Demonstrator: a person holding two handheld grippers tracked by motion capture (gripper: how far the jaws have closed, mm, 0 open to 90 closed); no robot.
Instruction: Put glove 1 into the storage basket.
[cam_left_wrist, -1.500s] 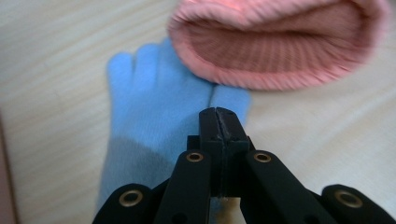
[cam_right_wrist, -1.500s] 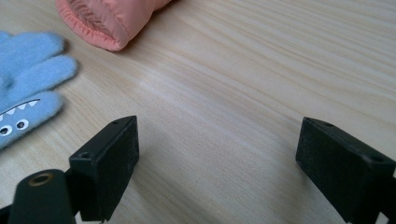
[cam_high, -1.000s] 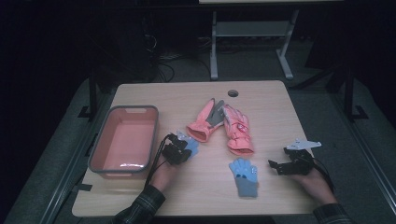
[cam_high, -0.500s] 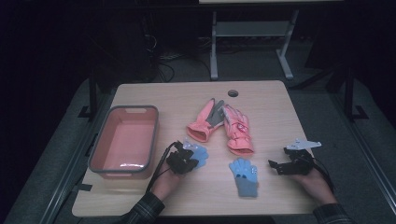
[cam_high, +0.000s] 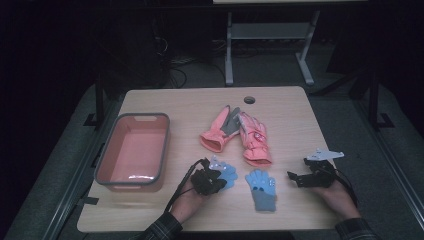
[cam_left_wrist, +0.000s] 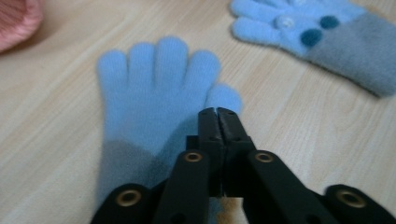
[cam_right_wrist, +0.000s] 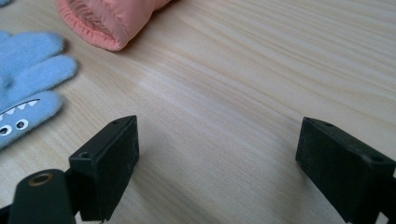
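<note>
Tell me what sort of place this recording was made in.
Probably a lab or studio recording station, not a home: a lone wooden table on grey carpet, dark surroundings, a metal stand with floor cables behind, and handheld grippers working on gloves.

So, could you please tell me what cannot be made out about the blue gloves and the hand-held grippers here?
- Left hand-held gripper: whether its shut jaws pinch the blue glove; they hide the contact.
- That glove's cuff: left gripper view, covered by the gripper body.
- Second blue glove: cut by the top edge.
- Right hand-held gripper: open, over bare table.
</note>
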